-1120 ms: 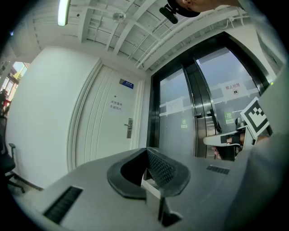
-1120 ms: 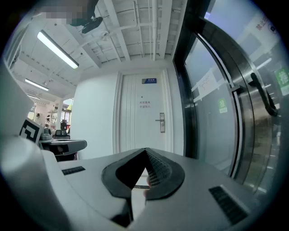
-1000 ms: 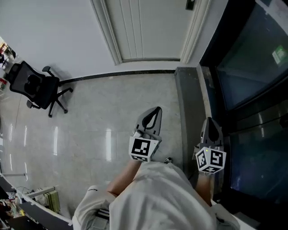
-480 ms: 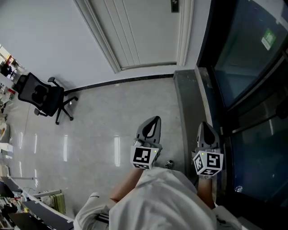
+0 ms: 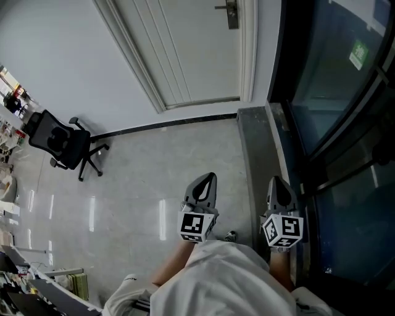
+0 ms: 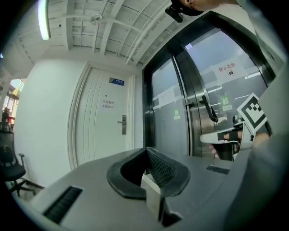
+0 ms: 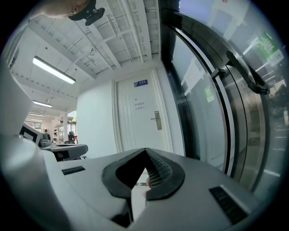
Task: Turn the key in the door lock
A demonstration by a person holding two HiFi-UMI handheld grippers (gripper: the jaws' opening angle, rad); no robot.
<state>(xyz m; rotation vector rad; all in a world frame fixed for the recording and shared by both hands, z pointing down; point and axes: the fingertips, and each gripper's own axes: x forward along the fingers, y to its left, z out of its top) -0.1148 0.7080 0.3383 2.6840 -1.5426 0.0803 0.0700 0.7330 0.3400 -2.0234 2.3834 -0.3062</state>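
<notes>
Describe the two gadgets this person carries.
The left gripper and right gripper are grey wedges tapering to a point, with black textured pads inside. Each carries a white cube printed with black square markers. The person wears a white top.

1. This is an office building's hallway: pale polished floor tiles (image 5: 142,179) mirror the ceiling lights.
2. At 9 o'clock a black swivel chair (image 5: 62,143) on castors stands beside the white wall.
3. At 12 o'clock is a white panelled door (image 5: 185,49) with a metal lever handle (image 5: 229,12) and a small blue room sign (image 6: 116,81) above it.
4. At 3 o'clock, dark-framed glass doors (image 5: 333,92) carry a green sticker (image 5: 357,54).
5. Overhead, strip lights (image 7: 53,70) hang under an exposed white ceiling.
</notes>
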